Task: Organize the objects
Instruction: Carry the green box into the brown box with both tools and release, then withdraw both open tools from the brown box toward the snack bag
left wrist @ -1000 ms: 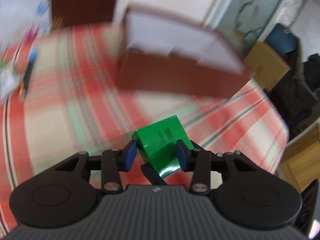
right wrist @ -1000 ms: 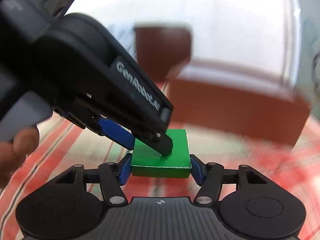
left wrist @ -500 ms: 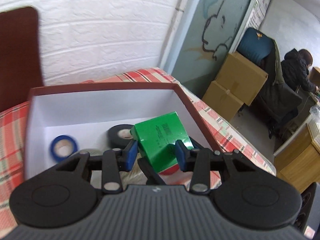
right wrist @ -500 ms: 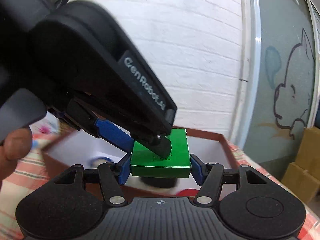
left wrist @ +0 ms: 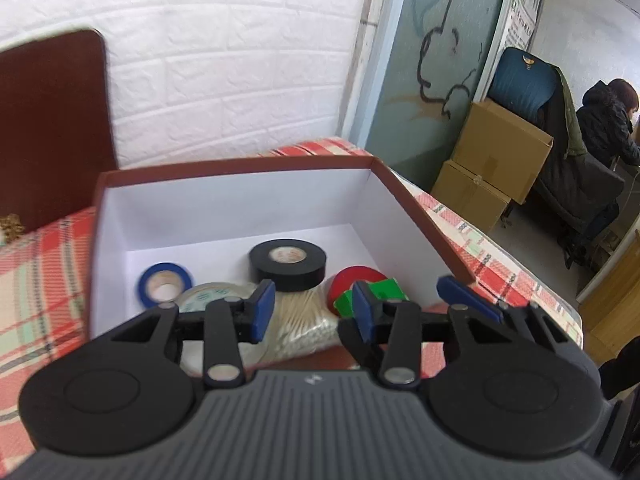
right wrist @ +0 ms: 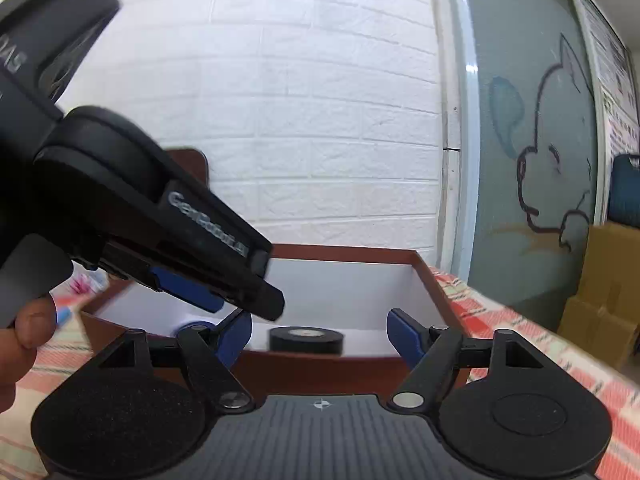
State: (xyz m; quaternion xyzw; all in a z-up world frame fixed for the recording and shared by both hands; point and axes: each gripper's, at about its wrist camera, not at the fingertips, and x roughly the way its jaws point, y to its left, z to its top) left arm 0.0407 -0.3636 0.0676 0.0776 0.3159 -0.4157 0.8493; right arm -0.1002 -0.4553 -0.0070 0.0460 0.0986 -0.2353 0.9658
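Risk: both grippers, left [left wrist: 314, 312] and right [right wrist: 320, 334], hang jaws apart over box [left wrist: 240, 168], green block [left wrist: 380, 296] lies crooked on red tape [left wrist: 356, 282], could slide.

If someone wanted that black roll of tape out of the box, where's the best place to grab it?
Across its outer rim, coming straight down from above. The black tape roll lies flat on the box floor, hole facing up, so its round sides are exposed. The blue roll and red roll lie beside it, apparently leaving gaps for open jaws.
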